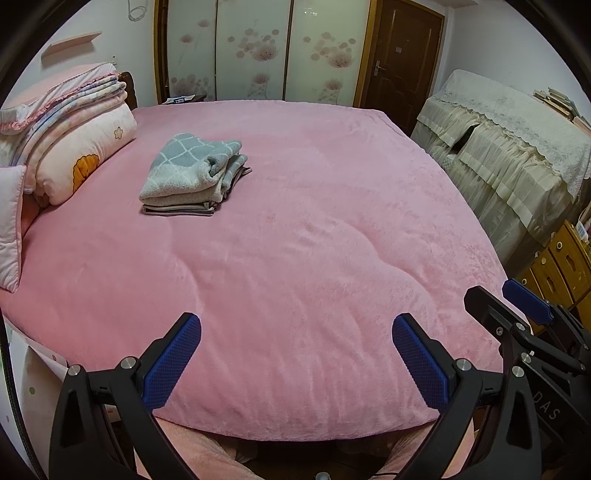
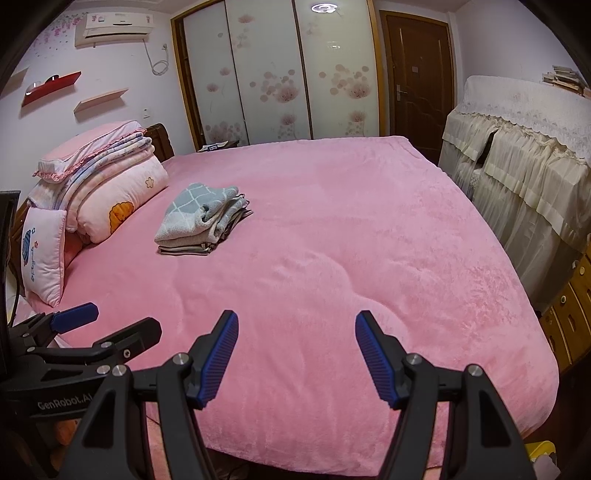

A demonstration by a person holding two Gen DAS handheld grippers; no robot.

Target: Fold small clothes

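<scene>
Both fisheye views are evenly lit by soft indoor light, moderately bright with a cool pink cast. In the right wrist view a round ceiling lamp shows as a glaring white reflection (image 2: 323, 7) on the glossy wardrobe doors (image 2: 273, 74); the same doors (image 1: 258, 48) carry a faint sheen in the left wrist view. The pink bedspread (image 1: 314, 221) shows only gentle shading along its wrinkles, and the folded stack of clothes (image 1: 194, 173) casts a thin, soft shadow. Straight lines bow strongly toward the edges, and black vignetting fills the corners. Focus is fairly sharp throughout; the far furniture looks slightly grainy.
</scene>
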